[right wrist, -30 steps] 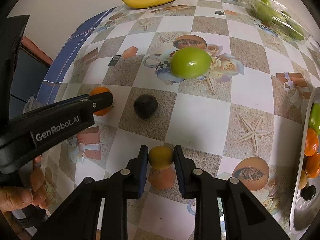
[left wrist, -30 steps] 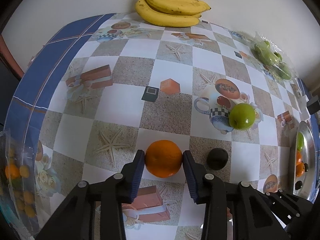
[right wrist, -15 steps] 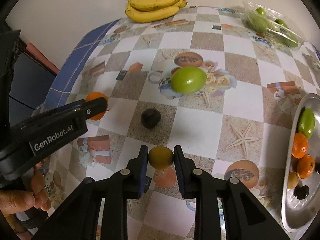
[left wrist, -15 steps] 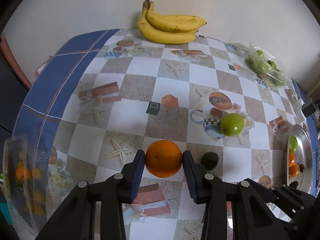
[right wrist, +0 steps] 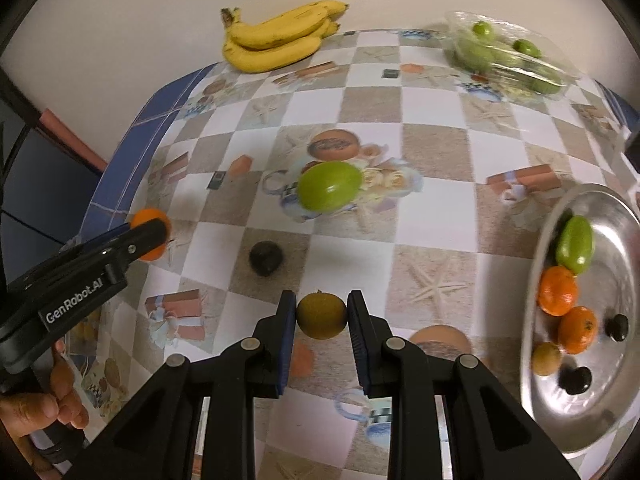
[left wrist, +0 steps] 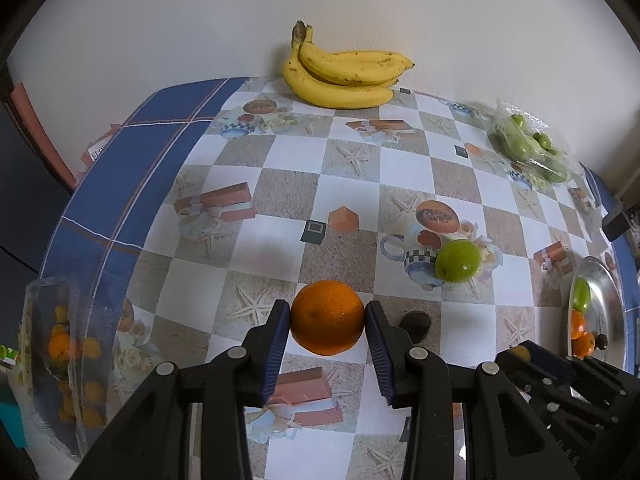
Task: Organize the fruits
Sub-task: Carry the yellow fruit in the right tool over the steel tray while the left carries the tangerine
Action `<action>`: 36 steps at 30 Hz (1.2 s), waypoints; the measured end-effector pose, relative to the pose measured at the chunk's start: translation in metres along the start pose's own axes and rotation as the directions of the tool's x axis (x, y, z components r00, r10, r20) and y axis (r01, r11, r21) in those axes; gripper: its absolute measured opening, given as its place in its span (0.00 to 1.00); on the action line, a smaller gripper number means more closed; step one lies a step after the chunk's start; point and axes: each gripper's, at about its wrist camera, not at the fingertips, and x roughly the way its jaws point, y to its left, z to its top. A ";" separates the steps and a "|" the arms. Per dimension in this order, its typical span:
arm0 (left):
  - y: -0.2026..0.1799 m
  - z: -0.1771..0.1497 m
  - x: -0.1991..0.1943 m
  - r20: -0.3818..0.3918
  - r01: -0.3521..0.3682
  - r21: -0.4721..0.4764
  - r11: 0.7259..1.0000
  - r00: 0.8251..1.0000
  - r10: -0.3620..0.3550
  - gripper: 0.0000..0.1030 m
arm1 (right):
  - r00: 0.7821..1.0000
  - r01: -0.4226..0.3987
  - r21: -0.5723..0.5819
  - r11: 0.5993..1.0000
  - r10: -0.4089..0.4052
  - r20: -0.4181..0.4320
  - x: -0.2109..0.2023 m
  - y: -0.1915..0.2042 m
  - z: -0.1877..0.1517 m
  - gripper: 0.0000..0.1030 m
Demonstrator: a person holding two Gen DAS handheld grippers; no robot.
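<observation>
**Two fruits up off the cloth at once**

Two grips, both loaded! Far left, the clear tub of small oranges point(left wrist: 60, 356) sits at the table edge. Moving across: the left gripper point(left wrist: 327, 324) is clamped on the orange point(left wrist: 327, 322), and compared with a second ago the table has dropped away beneath it, so that fruit is airborne. Next along, the dark fruit point(right wrist: 265, 258) and the green fruit point(right wrist: 330, 191) wait on the checked tablecloth point(right wrist: 440, 148). Then the right gripper point(right wrist: 321, 316), squeezed tight on a small yellow-brown fruit point(right wrist: 321, 316), lifted too. Far right, the steel plate point(right wrist: 600, 408) has swung further into view, already holding fruit. Pickups look done; I'd judge the carry comes next.
</observation>
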 end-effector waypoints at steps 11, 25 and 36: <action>-0.025 0.001 -0.014 0.026 -0.017 0.026 1.000 1.000 0.016 0.40 | 0.999 0.034 0.087 0.996 -0.037 0.035 -0.021 -0.041 0.003 0.26; -0.094 -0.001 -0.026 0.040 0.016 0.144 0.990 0.999 -0.022 0.40 | 0.993 0.024 0.243 0.970 -0.051 0.105 -0.059 -0.109 0.002 0.26; -0.154 -0.008 -0.032 0.052 0.014 0.263 0.965 0.998 -0.028 0.40 | 0.980 0.077 0.351 0.933 -0.135 0.143 -0.088 -0.161 -0.007 0.26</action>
